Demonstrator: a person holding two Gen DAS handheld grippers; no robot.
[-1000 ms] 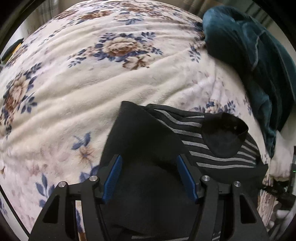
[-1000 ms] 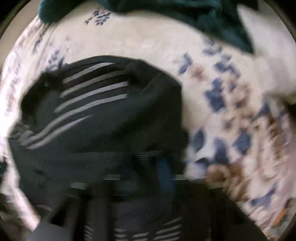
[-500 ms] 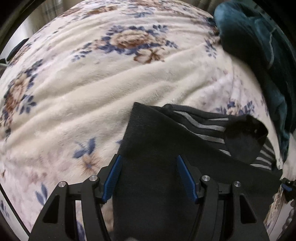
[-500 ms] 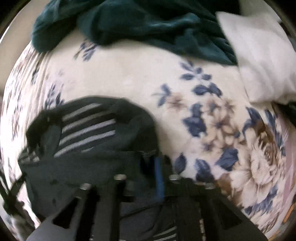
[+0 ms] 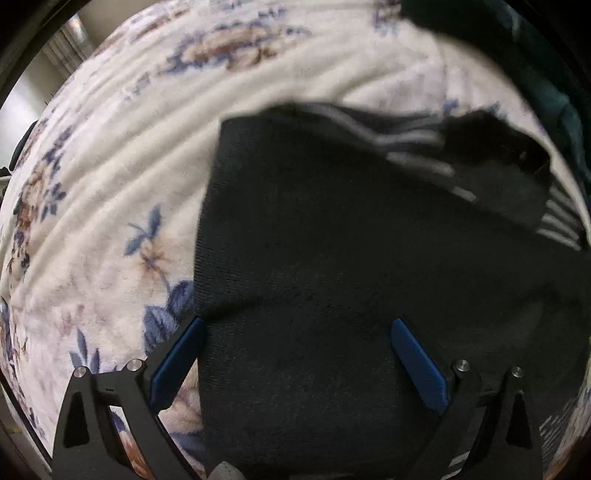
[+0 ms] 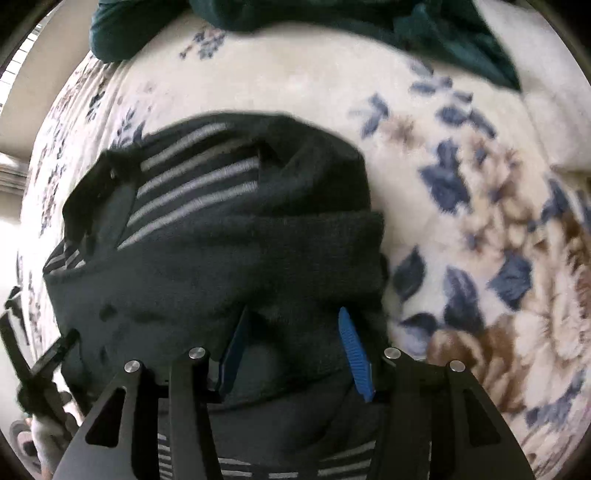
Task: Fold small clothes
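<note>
Dark knitted garment with grey stripes [image 5: 332,258] lying on the cream fleece blanket with blue and brown flowers [image 5: 110,166], partly folded: a plain dark panel on top, the striped part [image 6: 192,184] showing beyond it, farther from both cameras.

Left gripper [image 5: 295,350] low over the near part of the garment, jaws wide open, blue pads [image 5: 417,365] standing far apart. One pad at the garment's left edge, the other over the plain dark panel. Nothing pinched between them; cannot tell whether the pads touch the fabric below. View blurred in the far part.

Right gripper [image 6: 295,347] at the near right corner of the garment, jaws about half open. A thick fold of the dark fabric sitting between the blue pads [image 6: 354,354]; cannot tell if really clamped or only lying in the gap. More striped fabric visible below the gripper frame, at the near edge of the garment.

Beyond the garment, a crumpled dark teal cloth [image 6: 332,22] on the blanket, apart from the garment. To the right of the teal cloth, a white pillow [image 6: 546,92]. Left of the garment in the right wrist view, a black frame part [image 6: 33,365], probably the other gripper.
</note>
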